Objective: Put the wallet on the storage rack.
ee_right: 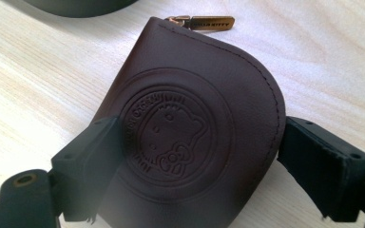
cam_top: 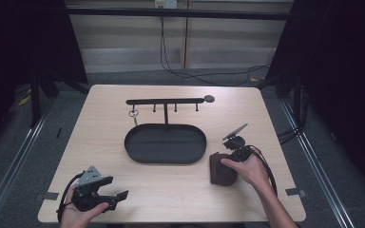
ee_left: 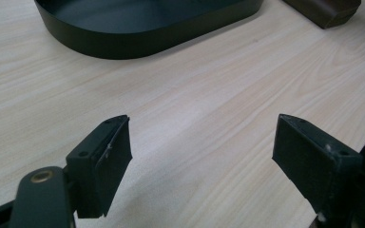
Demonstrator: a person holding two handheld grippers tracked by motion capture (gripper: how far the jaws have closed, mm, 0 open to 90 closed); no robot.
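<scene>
My right tool [ee_right: 190, 156] straddles the brown leather pouch [ee_right: 190, 123], jaws spread, at the tray's [cam_top: 165, 144] four o'clock; my left tool [ee_left: 202, 161] hangs spread over bare desk [ee_left: 195, 104].

Dark brown leather coin pouch [ee_right: 190, 128], rounded at one end, lying flat on the table at about 4 o'clock from the table's centre. Its upper face bears an embossed circular cartoon-cat emblem. The zip appears closed; a brass zip pull [ee_right: 204, 22] lies flat at the pouch's 12 o'clock edge in the right gripper view
</scene>
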